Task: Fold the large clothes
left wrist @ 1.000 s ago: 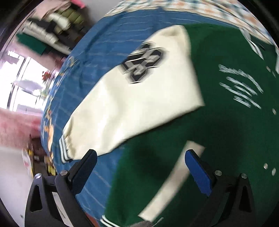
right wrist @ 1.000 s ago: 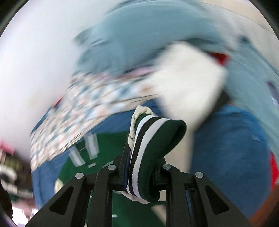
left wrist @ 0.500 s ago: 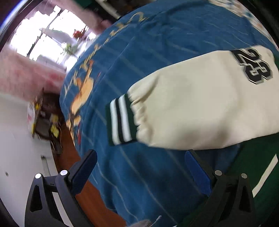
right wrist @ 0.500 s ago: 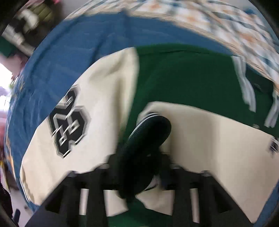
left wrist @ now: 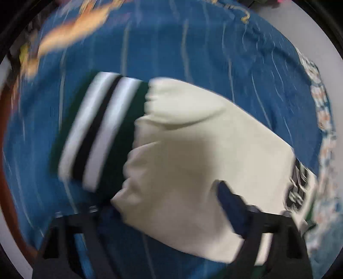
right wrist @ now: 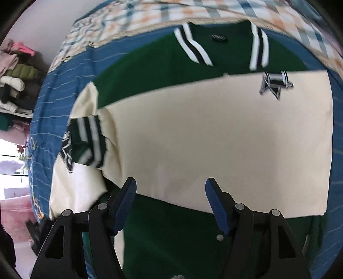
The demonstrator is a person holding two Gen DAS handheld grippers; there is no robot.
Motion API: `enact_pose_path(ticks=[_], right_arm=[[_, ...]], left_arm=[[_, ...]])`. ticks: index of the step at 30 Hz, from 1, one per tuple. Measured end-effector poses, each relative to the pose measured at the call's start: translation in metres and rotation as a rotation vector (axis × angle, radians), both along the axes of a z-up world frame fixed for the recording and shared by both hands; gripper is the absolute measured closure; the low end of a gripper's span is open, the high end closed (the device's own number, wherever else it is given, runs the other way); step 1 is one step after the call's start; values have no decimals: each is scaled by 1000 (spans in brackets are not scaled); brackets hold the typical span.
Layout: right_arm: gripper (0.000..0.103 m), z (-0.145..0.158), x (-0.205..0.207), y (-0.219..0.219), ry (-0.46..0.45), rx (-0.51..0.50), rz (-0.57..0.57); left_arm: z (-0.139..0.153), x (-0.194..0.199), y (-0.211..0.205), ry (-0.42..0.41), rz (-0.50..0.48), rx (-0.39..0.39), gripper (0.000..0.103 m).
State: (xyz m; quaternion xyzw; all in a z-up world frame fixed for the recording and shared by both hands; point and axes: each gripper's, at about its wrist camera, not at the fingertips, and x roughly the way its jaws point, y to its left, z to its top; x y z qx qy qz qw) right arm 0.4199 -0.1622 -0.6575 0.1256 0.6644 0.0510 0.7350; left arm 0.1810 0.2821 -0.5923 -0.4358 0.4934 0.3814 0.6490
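Observation:
A green varsity jacket with cream sleeves lies on a blue bedspread. One cream sleeve lies folded across the green body, its striped cuff at the left. My right gripper is open and empty just above this sleeve. In the blurred left wrist view the other cream sleeve with its green, white and black cuff lies on the bedspread. My left gripper is open, its fingers either side of this sleeve near the cuff.
A checked quilt lies along the far edge of the bed. A pile of folded clothes is stacked at the far left. The bed's edge and the floor show at the lower left.
My right gripper has let go of the striped cuff and opened, leaving that sleeve across the jacket body. My left gripper has moved down close over the other sleeve's cuff end.

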Motion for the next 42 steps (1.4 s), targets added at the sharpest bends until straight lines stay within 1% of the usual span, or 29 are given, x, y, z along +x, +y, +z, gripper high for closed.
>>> enact_pose_path(ticks=[1,2,4,6,8,9,10,11,12,13,16,17,20,21,22,23,24,25,27,28,29,31,32,33,35,36,38,41,42], right_arm=[[34,-1,-3,-1,6,-3,0],[34,-3,-4,2,8,-12,2],[34,-8,-2,17,12,17,13],[34,-8,3,33,12,71,13],[35,-10,14,58,-4,126,23],[37,-11,20,72,-15,154,27],[44,-16,30,93,-27,198,38],[65,-18,37,105,-32,219,41],[80,-26,46,122,-26,247,47],[85,-40,56,142,2,259,53],[85,-75,73,183,111,296,58],[85,-80,77,193,127,288,70],[84,-65,80,199,127,251,101],[74,-53,78,194,115,210,106],[64,-37,73,185,82,148,107],[43,-24,70,176,52,93,105],[20,-12,63,164,18,5,98],[14,-1,55,150,-11,-128,80],[14,12,44,129,-54,-309,57],[14,15,37,115,-62,-380,40],[14,15,30,101,-60,-409,18],[14,11,19,77,-41,-427,-21],[14,8,16,71,-29,-427,-35],[14,5,11,62,-20,-421,-58],[14,8,2,37,-15,-414,-92],[14,8,-3,25,-9,-392,-118],[14,8,-13,2,4,-366,-165],[14,6,-35,-41,37,-355,-244],[14,5,-43,-57,53,-349,-275]], left_arm=[[2,7,7,9,-1,40,65],[6,18,19,17,-6,88,86],[13,36,40,12,-13,127,92],[29,59,61,7,-43,199,94],[54,87,83,-15,-94,286,94],[65,99,92,-30,-116,311,94],[75,110,100,-47,-143,335,94],[84,118,107,-58,-165,353,94],[95,131,110,-67,-194,380,95],[105,141,109,-73,-225,403,95],[126,158,102,-86,-299,457,95],[133,161,98,-92,-320,469,95],[153,154,82,-104,-375,515,95],[163,152,75,-111,-397,538,95],[173,153,64,-112,-424,567,95],[180,151,56,-119,-452,597,95],[183,156,45,-121,-472,621,95],[194,156,27,-124,-515,664,95],[210,160,-1,-139,-586,715,95],[215,161,-13,-144,-614,727,95],[221,163,-34,-147,-663,748,96],[228,166,-69,-173,-736,769,96],[231,168,-96,-188,-794,779,96],[232,171,-110,-196,-825,778,96],[231,178,-153,-236,-907,714,96],[229,182,-172,-246,-945,687,96],[220,188,-223,-275,-1036,593,96],[195,195,-312,-296,-1181,466,96],[187,196,-340,-299,-1228,436,96]])
